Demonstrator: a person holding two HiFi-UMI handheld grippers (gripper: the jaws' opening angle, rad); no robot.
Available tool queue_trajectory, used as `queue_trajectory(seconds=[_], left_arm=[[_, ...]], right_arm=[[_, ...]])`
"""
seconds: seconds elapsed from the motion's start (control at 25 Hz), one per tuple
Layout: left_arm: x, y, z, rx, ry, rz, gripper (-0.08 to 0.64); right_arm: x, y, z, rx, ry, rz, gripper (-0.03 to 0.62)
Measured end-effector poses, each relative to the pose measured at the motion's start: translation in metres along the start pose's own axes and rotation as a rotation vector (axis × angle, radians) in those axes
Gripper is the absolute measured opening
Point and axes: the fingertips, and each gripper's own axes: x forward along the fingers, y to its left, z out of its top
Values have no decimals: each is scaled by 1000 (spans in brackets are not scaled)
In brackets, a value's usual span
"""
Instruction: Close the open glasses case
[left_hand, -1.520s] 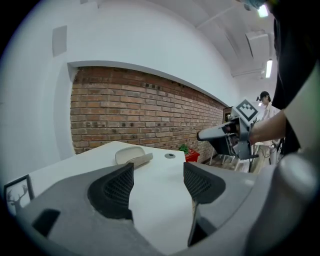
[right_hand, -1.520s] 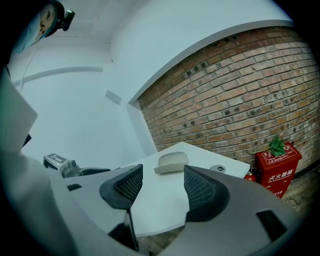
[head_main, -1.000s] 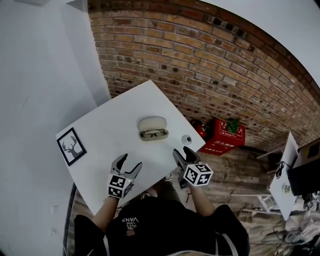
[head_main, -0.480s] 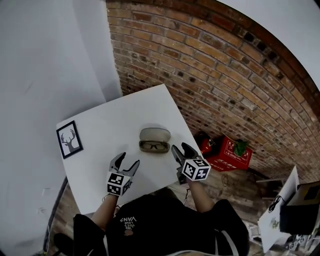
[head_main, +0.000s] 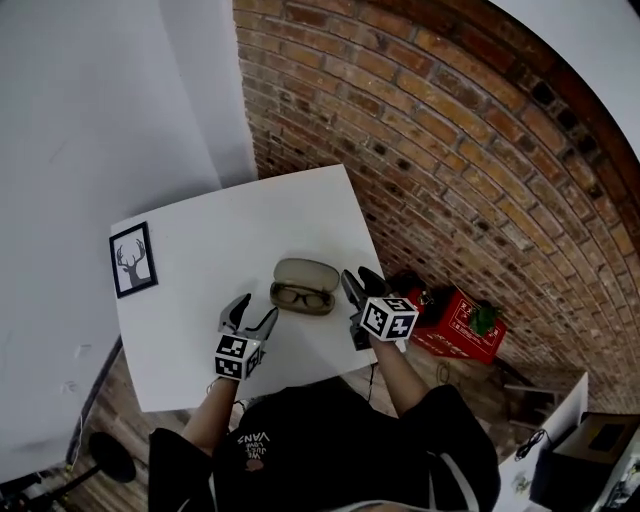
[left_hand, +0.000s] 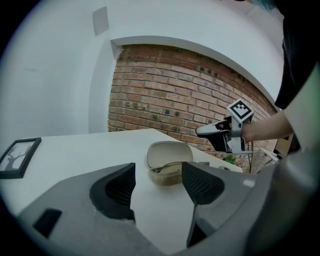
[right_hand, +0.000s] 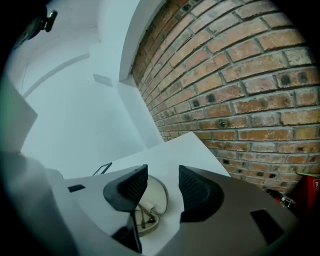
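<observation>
A: Where is the glasses case (head_main: 303, 285)?
B: Open on the white counter (head_main: 220, 240), toward its near right part. The lid (head_main: 306, 271) is tipped back on the far side, and glasses (head_main: 302, 296) lie in the tray.
A: And the left hand-held gripper (head_main: 255, 310)?
B: Near and left of the case, apart from it. Its jaws are spread and closing, with only bare counter between them.
A: The right hand-held gripper (head_main: 360, 280)?
B: Just beside the case's right end, jaws apart and closing too, gripping nothing.
A: Anything else?
B: A framed deer picture (head_main: 133, 260) at the counter's left edge, well apart, and a brick wall (head_main: 420, 130) beyond.
</observation>
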Motion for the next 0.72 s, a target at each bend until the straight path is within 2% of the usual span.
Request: queue_trajectory(seconds=[0.32,0.56,0.72], left_arm=[[21,10,2,-51,-3,53,285],[28,12,-2,-93,2,55,290],[27,13,-6,-88,14,47,295]], right_arm=[[54,-20,8,6,64,10,132],[81,-27,-8,-28,157,-8,124],[84,-23,-19,-37,204,-13,126]])
